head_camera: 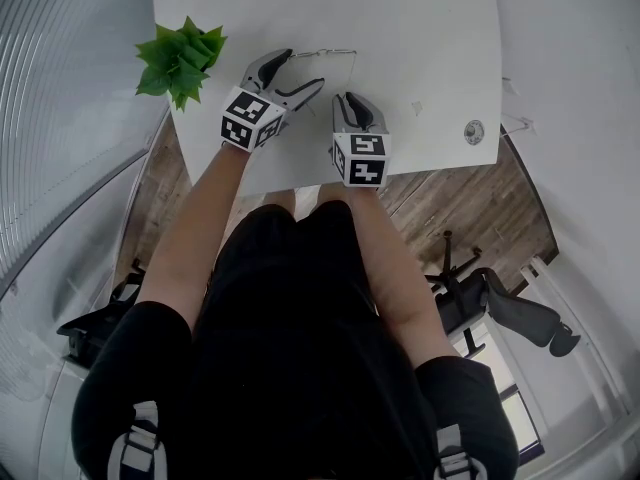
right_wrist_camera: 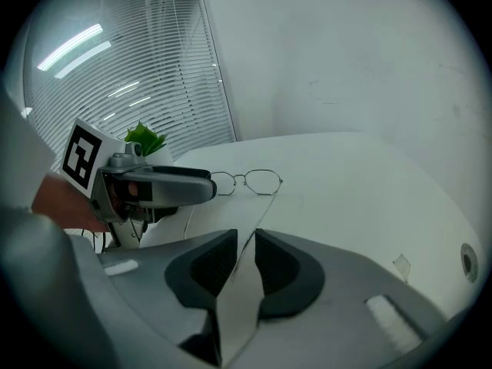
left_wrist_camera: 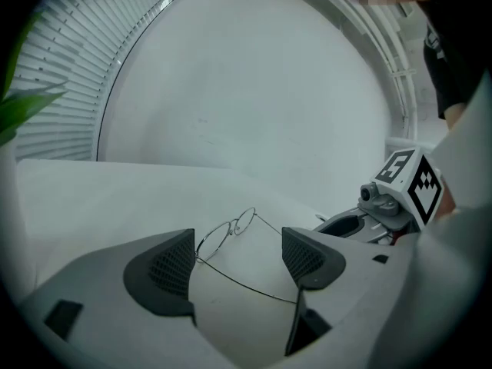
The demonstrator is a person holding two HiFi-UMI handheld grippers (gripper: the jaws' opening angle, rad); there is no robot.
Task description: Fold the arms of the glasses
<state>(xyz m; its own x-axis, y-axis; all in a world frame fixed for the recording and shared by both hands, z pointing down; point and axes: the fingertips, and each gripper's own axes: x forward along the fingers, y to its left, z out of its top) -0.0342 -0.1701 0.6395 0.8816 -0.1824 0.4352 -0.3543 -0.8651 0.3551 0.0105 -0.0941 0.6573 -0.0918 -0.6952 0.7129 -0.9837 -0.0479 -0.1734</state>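
Note:
Thin wire-framed glasses [head_camera: 326, 54] lie on the white table [head_camera: 420, 28] with both arms unfolded. In the left gripper view the lenses [left_wrist_camera: 225, 234] sit just past my left gripper [left_wrist_camera: 240, 254], which is open, and one arm runs across the gap between its jaws without touching them. My right gripper [right_wrist_camera: 246, 238] has its jaws only a narrow gap apart. The tip of the other arm [right_wrist_camera: 261, 210] lies in that gap, and I see no pad pressing on it. In the head view the left gripper [head_camera: 303, 70] and right gripper [head_camera: 351, 97] sit side by side near the table's front.
A green potted plant [head_camera: 180, 60] stands at the table's left edge, close to my left gripper. A small round disc [head_camera: 474, 131] and a bit of tape [head_camera: 417, 108] lie to the right. The front table edge runs just under the grippers. Office chairs [head_camera: 500, 308] stand on the floor below.

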